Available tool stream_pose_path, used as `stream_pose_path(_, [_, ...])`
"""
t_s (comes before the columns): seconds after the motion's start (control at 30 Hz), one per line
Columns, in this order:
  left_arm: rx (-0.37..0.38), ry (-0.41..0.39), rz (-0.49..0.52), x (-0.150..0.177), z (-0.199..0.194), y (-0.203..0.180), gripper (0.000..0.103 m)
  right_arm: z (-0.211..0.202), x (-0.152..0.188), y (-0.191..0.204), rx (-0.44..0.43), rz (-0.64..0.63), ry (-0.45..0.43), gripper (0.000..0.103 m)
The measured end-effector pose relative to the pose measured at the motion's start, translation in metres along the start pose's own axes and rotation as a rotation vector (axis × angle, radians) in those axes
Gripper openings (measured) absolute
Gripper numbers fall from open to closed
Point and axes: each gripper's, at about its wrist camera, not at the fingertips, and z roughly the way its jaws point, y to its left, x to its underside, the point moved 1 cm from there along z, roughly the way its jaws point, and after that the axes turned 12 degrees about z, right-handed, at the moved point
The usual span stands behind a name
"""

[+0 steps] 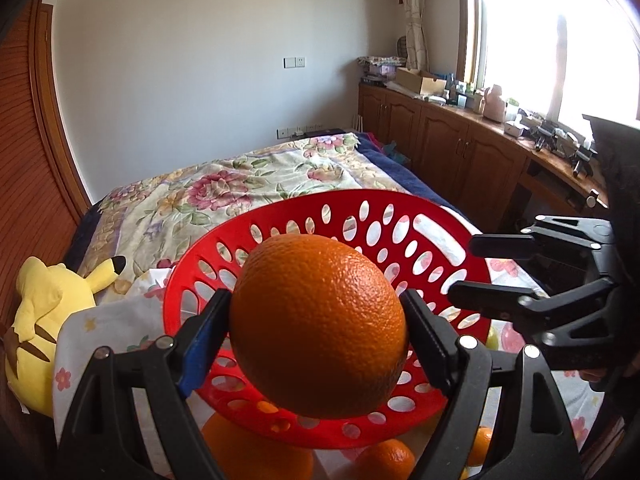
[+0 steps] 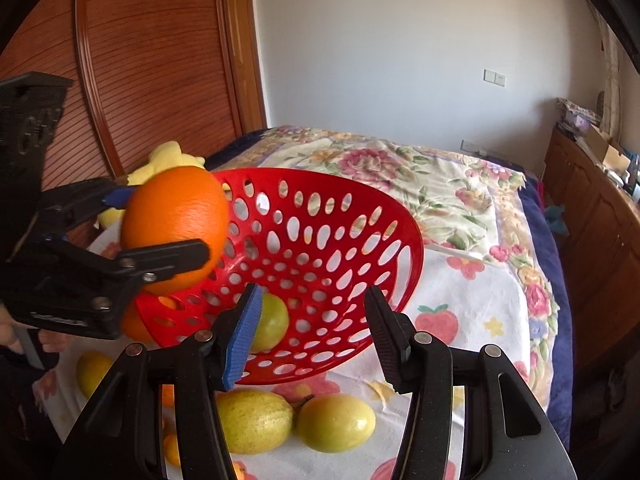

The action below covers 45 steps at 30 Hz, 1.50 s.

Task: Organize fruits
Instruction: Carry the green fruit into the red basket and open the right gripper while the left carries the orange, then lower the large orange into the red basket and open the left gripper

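Note:
My left gripper (image 1: 318, 332) is shut on a large orange (image 1: 318, 326) and holds it above the near rim of a red perforated basket (image 1: 424, 236). The right wrist view shows that orange (image 2: 176, 220) at the basket's (image 2: 328, 240) left rim, in the left gripper (image 2: 168, 228). My right gripper (image 2: 312, 336) is open and empty, with the basket's near rim between its fingers; it shows at the right in the left wrist view (image 1: 468, 268). Yellow-green fruits (image 2: 336, 422) (image 2: 254, 420) lie on the cloth below. Smaller oranges (image 1: 386, 458) lie under the basket.
The basket sits tilted on a floral bedspread (image 1: 248, 184) over a bed. A yellow plush toy (image 1: 44, 320) lies at the left edge. Wooden cabinets (image 1: 460, 148) with clutter run along the right under a window. A wooden wardrobe door (image 2: 160, 60) stands at the left.

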Motion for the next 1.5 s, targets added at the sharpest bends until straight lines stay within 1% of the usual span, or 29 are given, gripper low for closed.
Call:
stream_pose_path(0.17, [-0.011,0.049,0.003,0.004,0.015,-0.001,0.084,-0.004,0.004,0.001,-0.012,-0.010,-0.010,0.055])
stream_pose_path(0.43, [0.000,0.126,0.000,0.013,0.034,-0.003,0.084,-0.009,0.009,0.001,-0.020,-0.012,-0.014,0.056])
stream_pose_path(0.6, [0.012,0.142,-0.003,0.011,0.038,-0.006,0.084,-0.009,0.011,0.006,-0.048,-0.003,-0.006,0.057])
stream_pose_path(0.7, [0.010,0.162,0.010,0.010,0.042,-0.008,0.084,-0.008,0.012,0.010,-0.040,-0.014,-0.008,0.058])
stream_pose_path(0.8, [-0.041,0.111,0.020,0.000,0.029,-0.006,0.085,-0.008,0.012,0.013,-0.042,-0.018,-0.006,0.059])
stream_pose_path(0.9, [-0.025,0.080,0.010,-0.010,0.018,-0.001,0.085,-0.009,0.013,0.013,-0.040,-0.018,-0.009,0.059])
stream_pose_path(1.0, [-0.032,0.053,0.005,-0.011,0.006,0.003,0.085,-0.016,0.014,0.012,-0.043,-0.008,-0.021,0.060])
stream_pose_path(1.13, [-0.001,0.000,-0.016,-0.001,-0.015,0.005,0.085,-0.026,0.017,0.011,-0.033,0.002,-0.040,0.060])
stream_pose_path(1.33, [-0.010,-0.050,-0.009,0.026,-0.051,-0.005,0.085,-0.034,0.035,0.013,-0.003,0.026,-0.057,0.060])
stream_pose_path(1.5, [-0.011,-0.075,-0.016,0.055,-0.080,-0.012,0.085,-0.037,0.057,0.014,0.007,0.082,-0.047,0.060])
